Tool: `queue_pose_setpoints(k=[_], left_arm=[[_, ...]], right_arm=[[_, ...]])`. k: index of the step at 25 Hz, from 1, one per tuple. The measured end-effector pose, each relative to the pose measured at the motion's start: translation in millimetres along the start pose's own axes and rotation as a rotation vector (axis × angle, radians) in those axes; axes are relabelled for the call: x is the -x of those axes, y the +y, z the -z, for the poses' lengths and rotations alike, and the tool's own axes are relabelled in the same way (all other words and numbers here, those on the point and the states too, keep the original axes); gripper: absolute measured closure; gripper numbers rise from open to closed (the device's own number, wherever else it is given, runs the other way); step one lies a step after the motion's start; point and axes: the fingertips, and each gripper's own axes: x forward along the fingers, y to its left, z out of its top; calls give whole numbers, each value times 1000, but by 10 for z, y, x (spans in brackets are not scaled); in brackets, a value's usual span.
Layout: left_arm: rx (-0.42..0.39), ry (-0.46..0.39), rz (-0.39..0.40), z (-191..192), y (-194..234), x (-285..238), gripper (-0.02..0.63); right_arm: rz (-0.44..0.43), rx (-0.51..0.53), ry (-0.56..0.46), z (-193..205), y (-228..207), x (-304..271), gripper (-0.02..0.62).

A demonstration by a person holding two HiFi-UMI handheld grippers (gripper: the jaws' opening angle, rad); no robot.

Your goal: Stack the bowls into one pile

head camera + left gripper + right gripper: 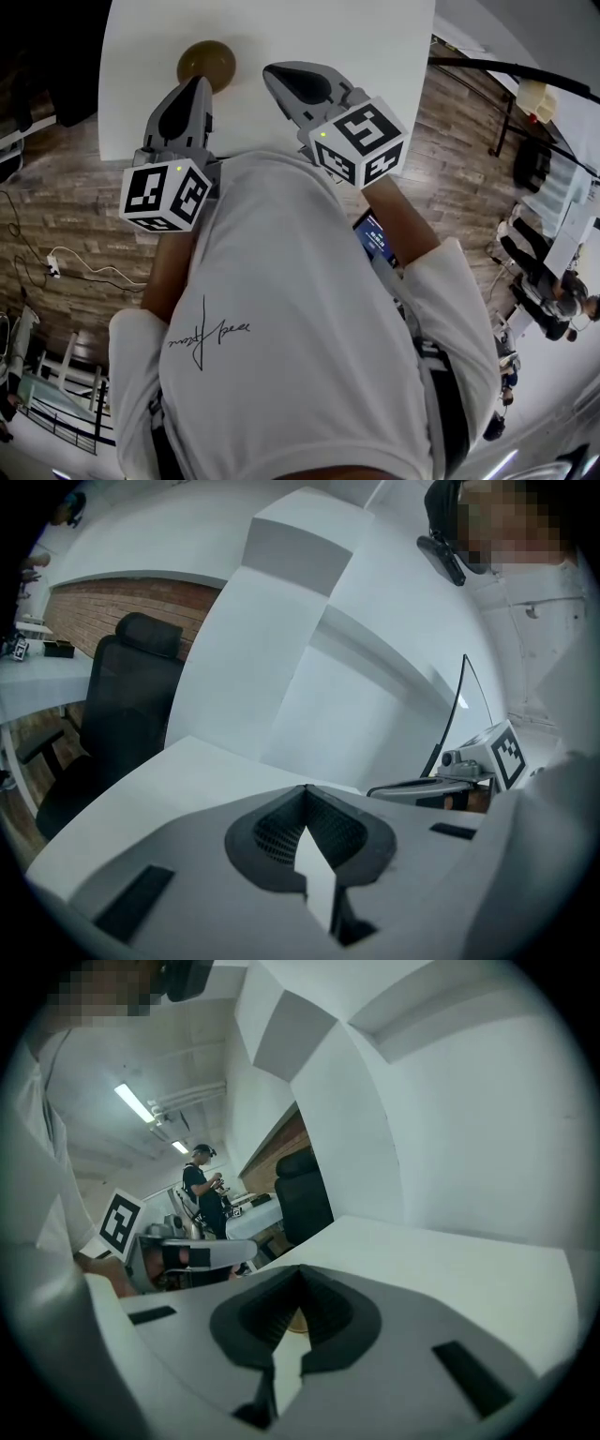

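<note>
Bowl [206, 63]: brownish, on left part of worktop [375, 47], just ahead of left tongs [200, 86]. Single or nested pile: can't tell from here.

Left tongs and right tongs [274, 71]: both closed, nothing between.

Handling (est.): light, rigid, smooth, prob. slippery. Grip at rim, one jaw inside, one outside.

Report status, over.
Left gripper shut, empty. Right gripper shut, empty. Bowl on table, not gripped. Nothing in the way.
</note>
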Motion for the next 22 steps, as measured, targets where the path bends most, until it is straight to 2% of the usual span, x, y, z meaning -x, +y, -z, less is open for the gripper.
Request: queue_pose_setpoints(k=[5,22], left_arm=[[-7,-7,7,-37,-40,8,600],[-20,-21,13,-32,-132,85,600]], right_arm=[[-11,54,-8,-59,66,46,588],[-15,84,-21,-40,154,166,588]])
